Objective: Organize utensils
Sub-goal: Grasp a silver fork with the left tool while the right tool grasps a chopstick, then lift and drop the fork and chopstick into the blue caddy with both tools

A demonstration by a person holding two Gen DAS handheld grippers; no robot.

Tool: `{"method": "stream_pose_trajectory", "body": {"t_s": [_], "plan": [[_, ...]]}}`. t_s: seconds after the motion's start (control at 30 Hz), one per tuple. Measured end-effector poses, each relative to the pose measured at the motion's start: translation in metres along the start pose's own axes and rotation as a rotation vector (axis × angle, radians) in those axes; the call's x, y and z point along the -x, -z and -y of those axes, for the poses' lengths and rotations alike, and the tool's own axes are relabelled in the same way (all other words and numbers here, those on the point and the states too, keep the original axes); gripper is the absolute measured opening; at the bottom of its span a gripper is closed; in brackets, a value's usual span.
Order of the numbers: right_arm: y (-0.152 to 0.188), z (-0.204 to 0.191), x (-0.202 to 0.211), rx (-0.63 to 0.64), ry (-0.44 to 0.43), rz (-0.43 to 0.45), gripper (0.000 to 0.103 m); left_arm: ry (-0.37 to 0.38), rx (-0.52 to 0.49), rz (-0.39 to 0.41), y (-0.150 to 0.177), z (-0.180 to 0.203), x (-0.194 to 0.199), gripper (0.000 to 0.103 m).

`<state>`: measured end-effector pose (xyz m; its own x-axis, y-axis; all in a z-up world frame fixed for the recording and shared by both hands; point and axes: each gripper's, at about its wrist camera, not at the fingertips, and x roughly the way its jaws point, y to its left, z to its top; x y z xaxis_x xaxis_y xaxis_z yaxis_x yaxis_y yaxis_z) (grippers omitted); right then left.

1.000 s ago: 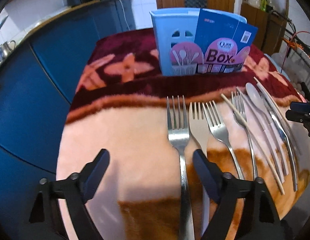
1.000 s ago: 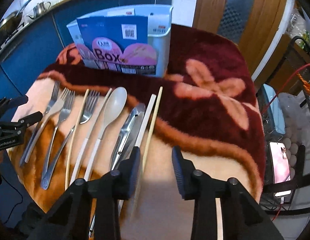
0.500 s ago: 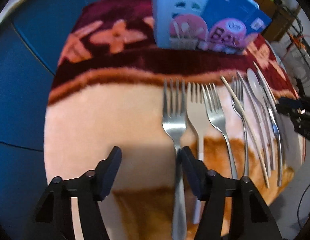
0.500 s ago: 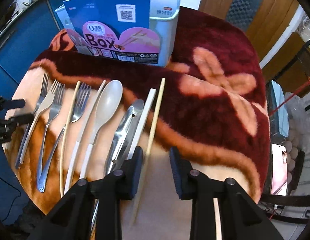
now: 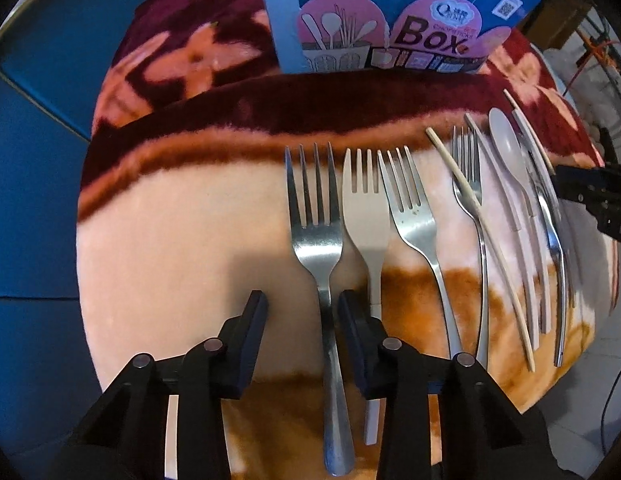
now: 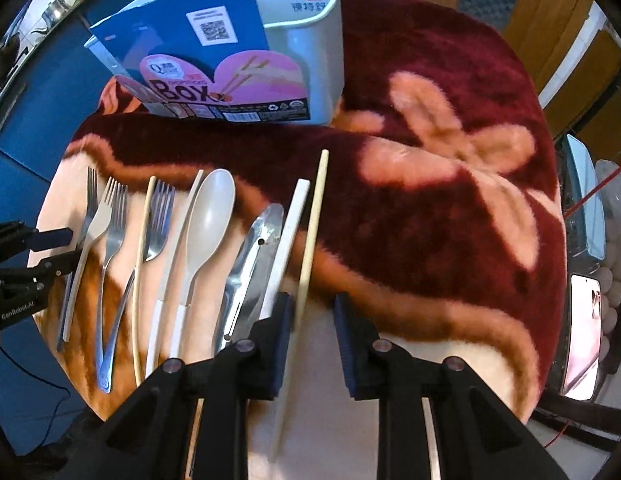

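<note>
A fuzzy maroon-and-peach blanket [image 5: 182, 240] is spread under a row of cutlery. The left gripper [image 5: 302, 312], bottom centre, has been closing around the steel fork [image 5: 316, 236]; contact can't be made out. The right gripper [image 6: 310, 316] has been narrowing around the chopstick [image 6: 312, 236], gap visible. The utensil box [image 5: 330, 28] is parked upper centre.

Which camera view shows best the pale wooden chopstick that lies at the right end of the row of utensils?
The right wrist view: the pale wooden chopstick runs there from its tip down between the fingers of the right gripper, in full length. In the left wrist view only its far tip shows, at the edge behind the other utensils.
</note>
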<state>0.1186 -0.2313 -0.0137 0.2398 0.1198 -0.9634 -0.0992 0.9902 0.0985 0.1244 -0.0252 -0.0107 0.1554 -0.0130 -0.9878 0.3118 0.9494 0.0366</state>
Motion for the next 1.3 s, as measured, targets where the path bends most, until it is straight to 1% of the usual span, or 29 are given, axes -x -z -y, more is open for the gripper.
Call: {"method": "stream_pose_trajectory", "body": {"t_s": [0.07,0.13,0.2,0.27,0.3,0.33,0.43,0.5,0.57,0.6,0.67,0.7,0.77,0.8,0.87,1.0,1.03,1.17,1.23,1.3], "plan": [[-0.004,-0.001,-0.001,0.012,0.011,-0.005,0.026,-0.01,-0.024,-0.01,-0.004,0.007,0.004,0.03],[-0.001,-0.008,-0.001,0.019,0.022,0.002,0.026,-0.01,-0.047,-0.008,0.0,0.02,0.006,0.017],[-0.001,-0.01,-0.001,0.025,0.034,0.012,0.023,-0.014,-0.061,0.005,0.001,0.028,0.007,0.013],[0.001,-0.013,-0.002,0.022,0.045,0.027,0.014,0.004,-0.039,0.023,0.0,0.028,0.008,0.01],[0.002,-0.015,-0.001,0.019,0.045,0.038,0.012,0.013,-0.03,0.032,0.0,0.027,0.009,0.007],[0.006,-0.016,0.001,0.015,0.044,0.05,0.008,0.032,-0.013,0.048,0.001,0.023,0.01,0.007],[0.015,-0.015,0.006,-0.004,0.026,0.086,0.006,0.071,0.024,0.105,0.008,0.01,0.013,0.006],[0.024,-0.016,0.013,-0.017,0.006,0.125,0.006,0.076,0.031,0.15,0.019,0.003,0.014,0.006],[0.032,-0.018,0.021,-0.024,-0.01,0.168,0.006,0.086,0.037,0.211,0.028,0.001,0.019,0.006],[0.037,-0.019,0.026,-0.029,-0.015,0.196,0.006,0.094,0.043,0.243,0.038,0.0,0.021,0.006],[0.044,-0.021,0.037,-0.034,-0.021,0.245,0.006,0.125,0.064,0.298,0.051,-0.006,0.023,0.006],[0.048,-0.023,0.042,-0.038,-0.023,0.277,0.006,0.137,0.074,0.316,0.055,-0.015,0.024,0.006],[0.051,-0.024,0.051,-0.045,-0.027,0.328,0.006,0.168,0.097,0.373,0.062,-0.017,0.03,0.006],[0.052,-0.027,0.054,-0.052,-0.037,0.357,0.006,0.172,0.1,0.392,0.069,-0.024,0.034,0.006],[0.052,-0.031,0.059,-0.066,-0.053,0.403,0.006,0.174,0.103,0.459,0.078,-0.022,0.047,0.006],[0.056,-0.037,0.074,-0.052,-0.05,0.534,0.006,0.168,0.095,0.575,0.082,-0.015,0.069,0.006],[0.055,-0.036,0.078,-0.054,-0.054,0.564,0.006,0.155,0.091,0.62,0.083,-0.014,0.078,0.005],[0.052,-0.034,0.093,-0.065,-0.057,0.664,0.006,0.121,0.104,0.745,0.08,-0.017,0.101,0.006],[0.049,-0.033,0.1,-0.06,-0.045,0.723,0.006,0.112,0.11,0.814,0.072,-0.017,0.112,0.006],[0.044,-0.032,0.107,-0.055,-0.055,0.781,0.006,0.112,0.115,0.855,0.064,-0.017,0.12,0.005]]}}
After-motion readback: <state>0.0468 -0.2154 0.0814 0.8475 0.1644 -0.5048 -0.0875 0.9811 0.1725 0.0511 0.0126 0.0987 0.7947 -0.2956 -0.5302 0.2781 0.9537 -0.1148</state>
